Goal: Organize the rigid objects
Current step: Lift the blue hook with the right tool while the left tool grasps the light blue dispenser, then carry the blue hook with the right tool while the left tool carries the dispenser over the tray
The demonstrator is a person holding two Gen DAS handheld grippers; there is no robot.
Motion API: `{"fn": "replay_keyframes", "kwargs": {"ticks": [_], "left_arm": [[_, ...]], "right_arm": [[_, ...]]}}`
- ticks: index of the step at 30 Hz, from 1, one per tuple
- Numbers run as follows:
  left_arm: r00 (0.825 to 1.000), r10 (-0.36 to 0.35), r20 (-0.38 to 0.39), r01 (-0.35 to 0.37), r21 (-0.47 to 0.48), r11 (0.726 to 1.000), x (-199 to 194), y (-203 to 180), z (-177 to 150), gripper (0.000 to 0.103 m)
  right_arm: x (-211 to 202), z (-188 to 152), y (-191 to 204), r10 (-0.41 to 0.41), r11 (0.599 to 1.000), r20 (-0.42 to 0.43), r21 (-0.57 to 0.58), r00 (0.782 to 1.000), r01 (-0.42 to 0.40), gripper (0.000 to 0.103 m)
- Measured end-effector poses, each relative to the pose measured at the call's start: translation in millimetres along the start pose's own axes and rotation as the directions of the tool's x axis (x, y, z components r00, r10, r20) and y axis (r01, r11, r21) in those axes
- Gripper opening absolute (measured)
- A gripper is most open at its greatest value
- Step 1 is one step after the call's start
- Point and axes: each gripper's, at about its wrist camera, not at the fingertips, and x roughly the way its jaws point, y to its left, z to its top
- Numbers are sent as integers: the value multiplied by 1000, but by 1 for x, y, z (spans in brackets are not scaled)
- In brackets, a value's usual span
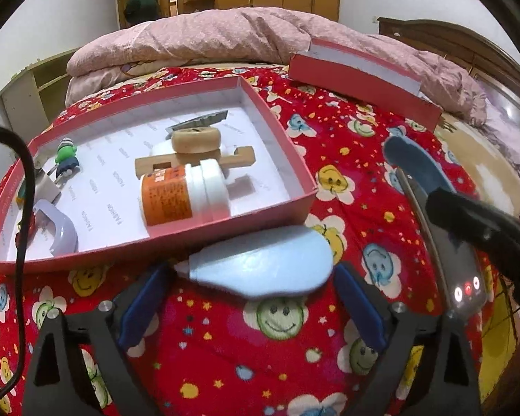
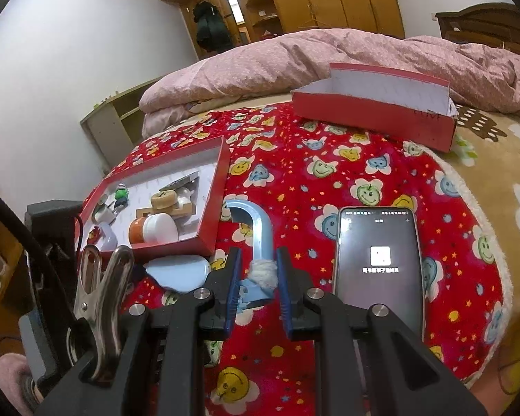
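An open box (image 1: 296, 159) lay on the bed (image 1: 346, 159), left of centre. Inside it, a bottle (image 1: 176, 196) lay on its side at the near wall, a wooden block (image 1: 149, 166) behind it, a disc (image 1: 196, 140) on top of the block, and a flat blade-like piece (image 1: 197, 123) behind the disc. A figurine (image 1: 66, 156) stood in the box's left part, a curved piece (image 1: 60, 230) near its front left corner. A teardrop-shaped object (image 1: 260, 265) lay on the bed just before the box's near wall. A hooked tool (image 2: 254, 228) lay right of the box, a phone (image 2: 378, 260) right of that. A second box (image 2: 371, 118) stood farther back to the right, with the quilt (image 2: 294, 59) behind it.
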Motion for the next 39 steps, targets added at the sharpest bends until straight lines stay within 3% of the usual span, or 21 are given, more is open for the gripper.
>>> {"fn": "replay_keyframes", "kwargs": {"ticks": [23, 30, 39], "left_arm": [[1000, 7, -1, -7, -9, 1000, -8, 9, -3, 90], [1000, 27, -13, -28, -40, 999, -24, 35, -9, 90], [998, 57, 25, -55, -86, 995, -57, 73, -12, 90]], "right_arm": [[-3, -6, 7, -4, 1000, -5, 3, 1000, 4, 21], [-5, -7, 20, -2, 1000, -10, -13, 1000, 2, 21], [0, -12, 53, 27, 999, -38, -42, 999, -29, 21]]}}
